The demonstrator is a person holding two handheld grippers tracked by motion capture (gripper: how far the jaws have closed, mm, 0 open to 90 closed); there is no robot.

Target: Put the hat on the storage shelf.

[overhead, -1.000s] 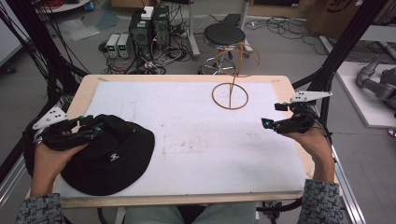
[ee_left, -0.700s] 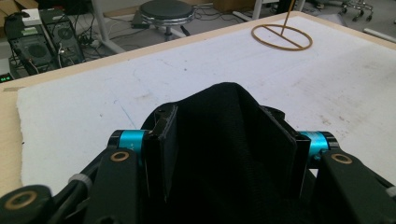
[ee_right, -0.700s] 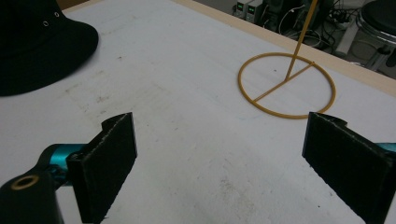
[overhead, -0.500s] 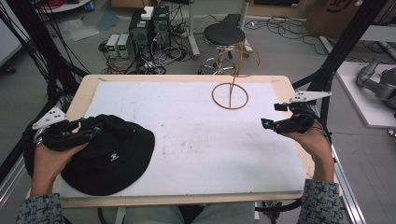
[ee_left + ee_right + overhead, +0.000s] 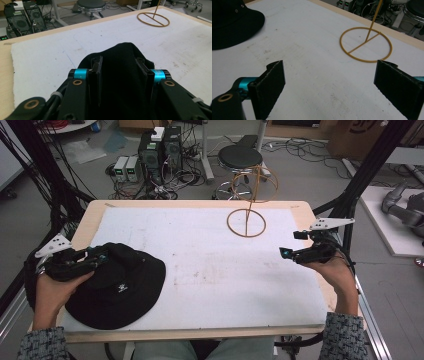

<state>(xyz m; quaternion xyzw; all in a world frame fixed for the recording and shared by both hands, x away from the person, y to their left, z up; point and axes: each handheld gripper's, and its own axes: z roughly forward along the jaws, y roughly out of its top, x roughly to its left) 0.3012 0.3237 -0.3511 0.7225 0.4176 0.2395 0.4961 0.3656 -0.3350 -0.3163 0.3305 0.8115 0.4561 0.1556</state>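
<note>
From the high view, the soft black fabric bucket hat (image 5: 117, 287) sits at the lower left of the frame on the white-topped wooden bench (image 5: 210, 270), brim spread flat, crown toward the left edge where the left tool (image 5: 95, 259) is buried in it. Against the frames of a second and half a second back, hardly anything has shifted: hat in the same spot, both hands parked, so my read is the grab is made and the lift hasn't started. The hat's longer spread runs from upper left to lower right of the frame, small white logo facing up. Over at the right edge, the right tool (image 5: 290, 245) hovers above bare bench, and the thin tan wire stand with a ring base (image 5: 246, 222) waits at upper centre, likely where the hat is headed. On to the left gripper view: the left tool (image 5: 120, 75) has its jaws pressed in on a hump of the hat's (image 5: 120, 65) black cloth, fabric bulging up between them, a firm pinch on the crown, with the stand's ring (image 5: 153, 19) at upper right. Now the right gripper view: the right tool (image 5: 329, 85) is spread wide with nothing between the jaws, the wire ring (image 5: 365, 45) ahead at upper right and the hat's brim (image 5: 232, 22) at upper left.
</note>
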